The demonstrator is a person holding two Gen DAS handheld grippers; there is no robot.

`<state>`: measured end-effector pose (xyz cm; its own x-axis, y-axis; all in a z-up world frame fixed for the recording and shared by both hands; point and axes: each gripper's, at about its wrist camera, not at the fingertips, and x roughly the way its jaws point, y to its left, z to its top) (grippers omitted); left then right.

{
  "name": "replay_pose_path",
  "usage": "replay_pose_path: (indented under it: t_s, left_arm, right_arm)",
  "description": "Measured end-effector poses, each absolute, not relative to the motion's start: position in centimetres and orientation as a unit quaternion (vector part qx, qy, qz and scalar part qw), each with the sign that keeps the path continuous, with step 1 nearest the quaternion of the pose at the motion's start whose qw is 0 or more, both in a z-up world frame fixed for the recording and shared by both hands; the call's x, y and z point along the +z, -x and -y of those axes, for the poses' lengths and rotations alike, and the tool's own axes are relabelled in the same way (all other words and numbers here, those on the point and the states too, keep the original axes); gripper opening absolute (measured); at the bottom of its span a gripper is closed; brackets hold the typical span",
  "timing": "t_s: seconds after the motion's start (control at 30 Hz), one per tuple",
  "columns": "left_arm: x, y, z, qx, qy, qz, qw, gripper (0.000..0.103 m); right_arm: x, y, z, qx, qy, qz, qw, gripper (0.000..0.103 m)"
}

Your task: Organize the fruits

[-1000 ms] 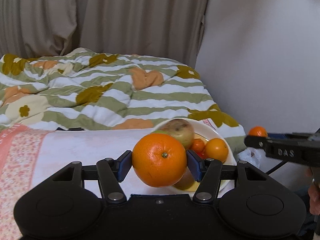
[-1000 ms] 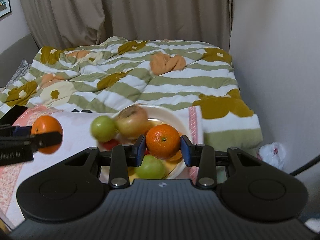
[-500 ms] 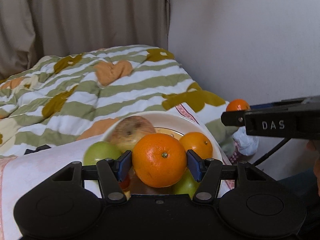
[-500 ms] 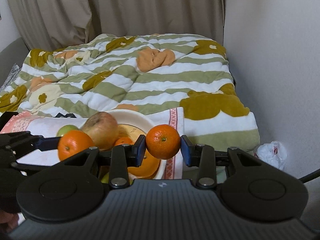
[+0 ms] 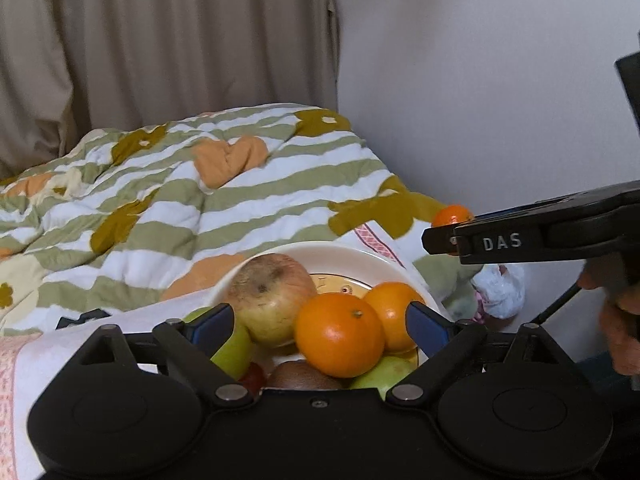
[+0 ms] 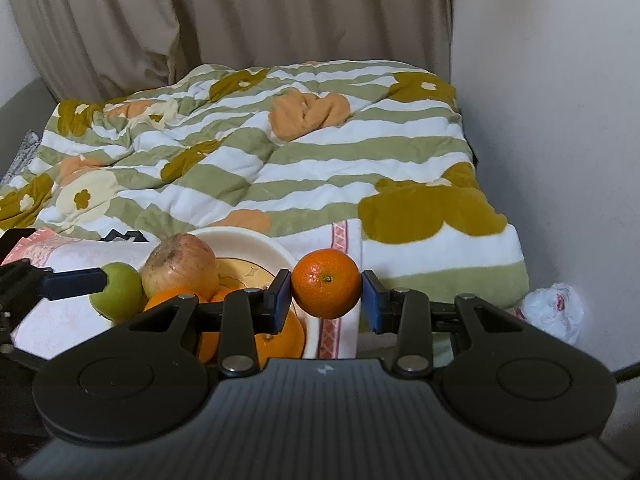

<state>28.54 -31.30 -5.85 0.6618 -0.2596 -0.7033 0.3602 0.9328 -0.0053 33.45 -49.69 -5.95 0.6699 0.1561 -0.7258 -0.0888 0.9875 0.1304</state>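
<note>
A white bowl (image 5: 352,250) holds a brownish apple (image 5: 272,298), a green apple (image 5: 232,350), an orange (image 5: 394,312) and other fruit. My left gripper (image 5: 318,320) hovers just over it, jaws opening. A large orange (image 5: 339,334) lies on the pile between the blue pads, and neither pad touches it. My right gripper (image 6: 326,296) is shut on a small mandarin (image 6: 326,283), held just right of the bowl's rim (image 6: 248,240). In the left wrist view that mandarin (image 5: 452,216) peeks out behind the right gripper's black finger (image 5: 500,240).
The bowl sits on a white cloth with pink patterned edging (image 6: 340,240). Behind lies a green-striped quilt (image 6: 280,152), then curtains. A bare wall (image 6: 560,120) closes the right side, with a white plastic bag (image 6: 554,312) on the floor. A hand (image 5: 620,320) shows at the right.
My left gripper swung right over the bowl, then its jaws spread and let the large orange onto the fruit pile. The right gripper carried the mandarin to the bowl's right side.
</note>
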Motion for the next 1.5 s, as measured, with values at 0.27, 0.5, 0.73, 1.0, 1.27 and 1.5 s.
replay_pose_path:
  t_s: [0.27,0.5,0.73,1.0,1.27,1.5]
  left_arm:
    - [-5.0,-27.8,28.1,-0.123,-0.030,-0.380,0.916,0.095]
    - [-5.2,-26.5,25.1,-0.074,-0.002,-0.386,0.919,0.095]
    - [-5.2,-25.5,23.2,-0.053,0.016,-0.388,0.920,0.095]
    - [-4.1,-24.1,21.6,-0.058,0.034,-0.378,0.923,0.095]
    - [-1.1,-20.4,18.9,-0.075,0.036,-0.344,0.935,0.095]
    - [2.1,-15.9,15.2,-0.086,0.044,-0.315,0.944,0.095]
  right_arm:
    - [-7.2,-35.8,47.7,0.120,-0.045,-0.413,0.902,0.053]
    - [-9.3,-37.4,46.0,0.139,-0.039,-0.423,0.895,0.053]
    - [-8.9,-36.9,45.7,0.145,-0.043,-0.408,0.900,0.082]
    - [-6.4,-34.4,45.7,0.120,-0.043,-0.384,0.915,0.103]
    - [-2.2,-29.3,44.2,0.084,-0.041,-0.361,0.928,0.103]
    - [1.9,-22.1,41.2,0.057,-0.040,-0.339,0.938,0.103]
